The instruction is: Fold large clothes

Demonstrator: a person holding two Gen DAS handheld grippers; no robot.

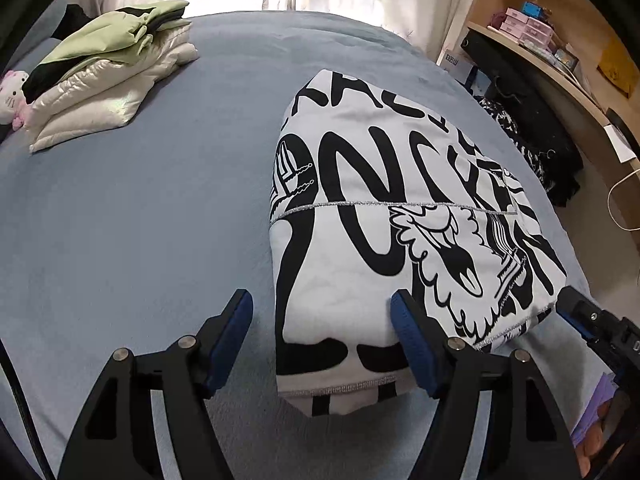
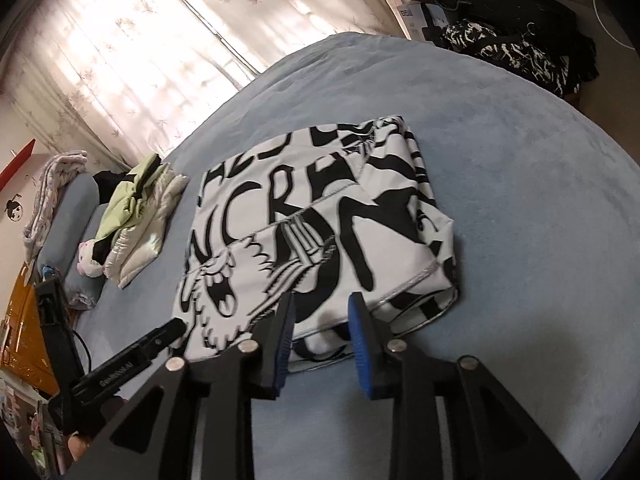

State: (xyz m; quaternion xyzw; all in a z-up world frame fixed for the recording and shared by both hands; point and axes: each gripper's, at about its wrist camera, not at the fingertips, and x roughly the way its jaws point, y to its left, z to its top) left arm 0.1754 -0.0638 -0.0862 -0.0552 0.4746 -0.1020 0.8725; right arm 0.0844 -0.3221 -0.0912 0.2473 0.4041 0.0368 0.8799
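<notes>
A folded white garment with bold black lettering and cartoon print [image 1: 384, 216] [image 2: 320, 216] lies on the blue bed cover [image 1: 140, 220] [image 2: 520, 200]. My left gripper [image 1: 320, 312] is open over the garment's near left corner; its left finger hangs over bare cover and its right finger [image 1: 412, 336] lies on the cloth. My right gripper [image 2: 320, 312] is open at the garment's near edge, the hem lying loose between its blue pads. Each gripper shows in the other's view: the right gripper [image 1: 584, 320] at the garment's right corner, the left gripper [image 2: 168, 330] at its left.
A stack of folded clothes, green on white padded jackets [image 1: 108, 80] [image 2: 140, 216], sits at the bed's far left beside a plush toy [image 1: 12, 96]. A dark patterned clothing heap [image 1: 528, 144] [image 2: 512, 52] and wooden shelves [image 1: 560, 40] stand off the right side. Curtains [image 2: 140, 48] hang behind.
</notes>
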